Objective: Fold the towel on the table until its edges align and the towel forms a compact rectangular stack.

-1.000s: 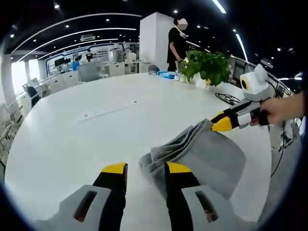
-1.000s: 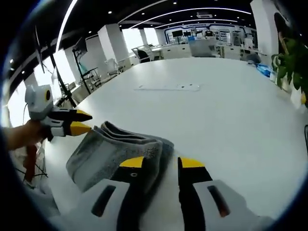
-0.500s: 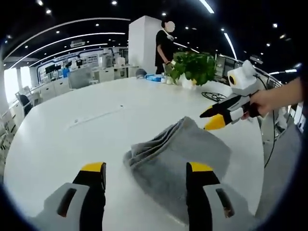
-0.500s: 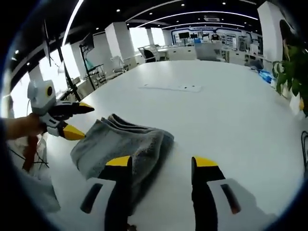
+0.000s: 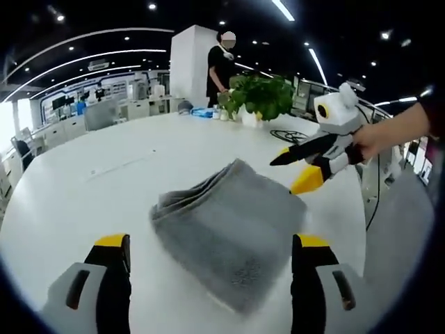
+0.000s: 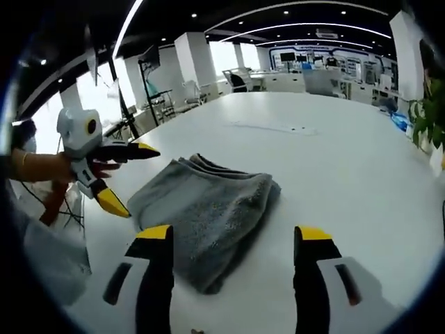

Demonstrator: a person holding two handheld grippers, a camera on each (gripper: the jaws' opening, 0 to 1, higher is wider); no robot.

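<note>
A grey towel (image 5: 229, 226) lies folded into a thick rectangular stack on the white table (image 5: 104, 188). My left gripper (image 5: 212, 247) hovers over its near side, open wide, nothing between the jaws. In the left gripper view the right gripper (image 5: 288, 172) comes in from the right, open, held by a hand just past the towel's far corner. In the right gripper view the towel (image 6: 205, 212) lies ahead of my right gripper (image 6: 233, 236), which is open and empty. The left gripper (image 6: 132, 177) shows at the left there, open beside the towel's edge.
A potted green plant (image 5: 259, 97) and small items stand at the table's far edge, with a person (image 5: 219, 62) behind them by a white pillar. A cable coil (image 5: 292, 136) lies near the plant. Office desks and chairs (image 6: 236, 80) fill the background.
Both grippers have opened wider and drawn back from the towel. The towel lies released on the table as a flat folded stack.
</note>
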